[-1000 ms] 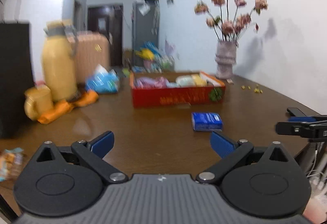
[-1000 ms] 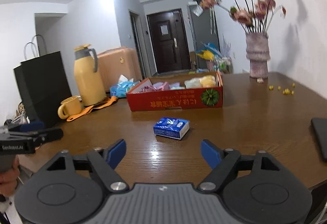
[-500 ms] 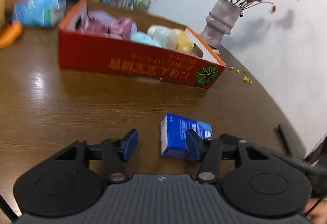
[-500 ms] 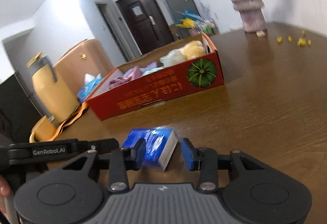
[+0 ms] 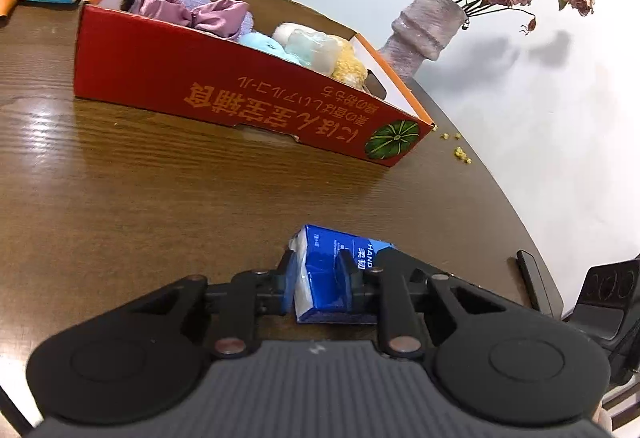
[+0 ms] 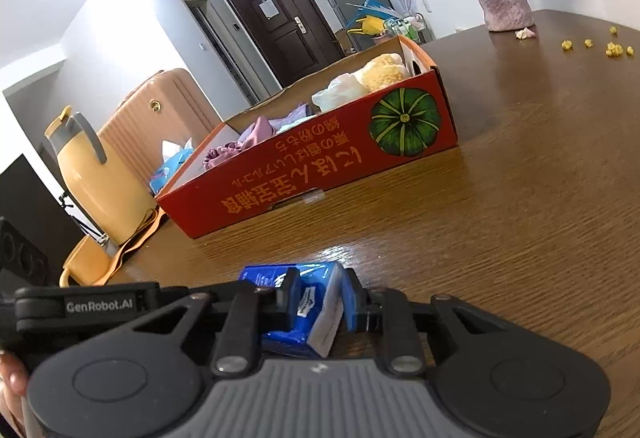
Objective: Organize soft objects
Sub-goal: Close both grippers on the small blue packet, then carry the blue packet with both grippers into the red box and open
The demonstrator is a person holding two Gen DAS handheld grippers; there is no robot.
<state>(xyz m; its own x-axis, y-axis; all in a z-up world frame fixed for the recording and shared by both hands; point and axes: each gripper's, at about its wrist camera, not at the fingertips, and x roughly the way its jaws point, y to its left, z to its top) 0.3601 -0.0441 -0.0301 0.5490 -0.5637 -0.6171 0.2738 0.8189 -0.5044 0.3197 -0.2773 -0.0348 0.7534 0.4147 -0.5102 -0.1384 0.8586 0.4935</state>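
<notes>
Both grippers have dropped from a level view of the room down to the tissue pack (image 5: 334,270), which is lying on the table (image 5: 140,206) well in front of the red box (image 5: 224,94). Left of the pack, the left gripper (image 5: 318,278) is closing its narrow jaws on one end, pads pressing the wrapper. From the other side, the right gripper (image 6: 320,298) is closing on the opposite end, seemingly creasing it. The pack's long axis is running between the two grippers, both equally near, with the box beyond the fingertips.
</notes>
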